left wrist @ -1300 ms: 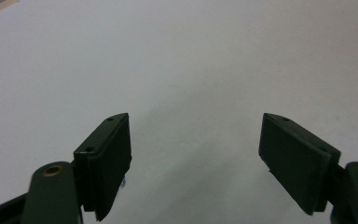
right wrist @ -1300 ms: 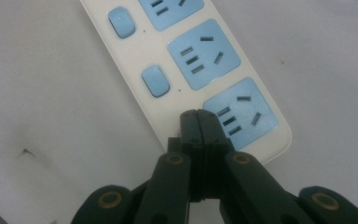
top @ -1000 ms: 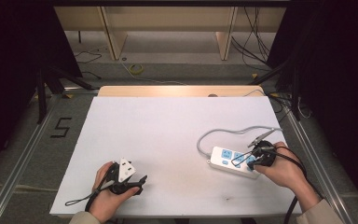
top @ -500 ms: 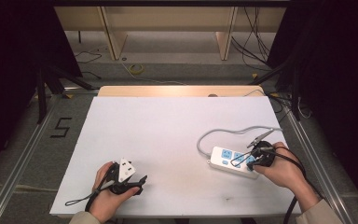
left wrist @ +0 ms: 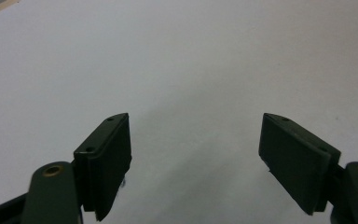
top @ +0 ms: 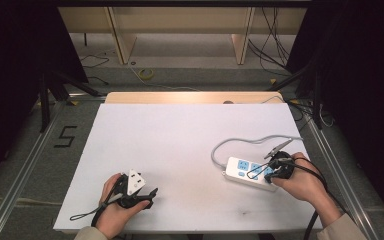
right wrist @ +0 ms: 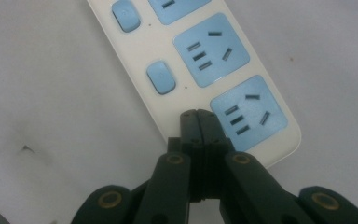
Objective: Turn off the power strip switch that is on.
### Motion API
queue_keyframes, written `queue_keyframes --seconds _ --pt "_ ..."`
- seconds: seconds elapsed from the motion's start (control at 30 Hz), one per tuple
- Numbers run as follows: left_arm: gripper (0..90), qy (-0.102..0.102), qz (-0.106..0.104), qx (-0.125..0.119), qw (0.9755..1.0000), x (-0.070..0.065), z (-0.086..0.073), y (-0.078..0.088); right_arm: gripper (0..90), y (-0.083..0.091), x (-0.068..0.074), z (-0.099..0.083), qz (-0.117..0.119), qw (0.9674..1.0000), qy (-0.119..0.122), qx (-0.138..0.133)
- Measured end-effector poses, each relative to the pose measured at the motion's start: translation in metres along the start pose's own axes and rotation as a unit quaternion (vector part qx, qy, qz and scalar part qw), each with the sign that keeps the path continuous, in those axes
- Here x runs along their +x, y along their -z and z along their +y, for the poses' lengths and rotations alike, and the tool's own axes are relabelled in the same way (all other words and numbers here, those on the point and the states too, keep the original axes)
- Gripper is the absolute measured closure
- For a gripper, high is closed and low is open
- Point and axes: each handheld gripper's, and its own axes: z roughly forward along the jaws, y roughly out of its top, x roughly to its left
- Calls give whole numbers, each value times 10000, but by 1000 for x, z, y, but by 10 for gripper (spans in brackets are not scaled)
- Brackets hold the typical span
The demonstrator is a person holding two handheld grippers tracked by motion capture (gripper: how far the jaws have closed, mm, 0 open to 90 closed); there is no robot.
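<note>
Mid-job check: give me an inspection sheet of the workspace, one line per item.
Surface: white table, bare apart from faint marks.
Job's things: white power strip with blue sockets, lying flat at the right.
Clutter: nothing seen.
Grippers: left hand-held gripper open over bare table; right hand-held gripper shut, tips over the power strip's end beside the last socket.
Cables: grey cord loops from the power strip toward the table's right edge.
Surroundings: dark curtains, floor cables, a floor mark "5".

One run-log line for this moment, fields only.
right gripper: shut, tip over power strip, by its end switch | left gripper: open, empty, over table | strip cable: looped behind
</note>
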Motion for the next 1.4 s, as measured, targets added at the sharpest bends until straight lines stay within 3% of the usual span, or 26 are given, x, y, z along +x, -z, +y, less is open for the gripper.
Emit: queue_keyframes --seconds 0.77,1.0,1.4 --pt "251 4 8 -22 10000 -1 0 0 900 -2 4 0 -98 9999 -26 139" --pt "251 11 6 -22 10000 -1 0 0 900 -3 4 1 -9 10000 -37 24" --pt "251 -1 7 -7 10000 0 0 0 900 -3 3 1 -112 9999 26 -6"
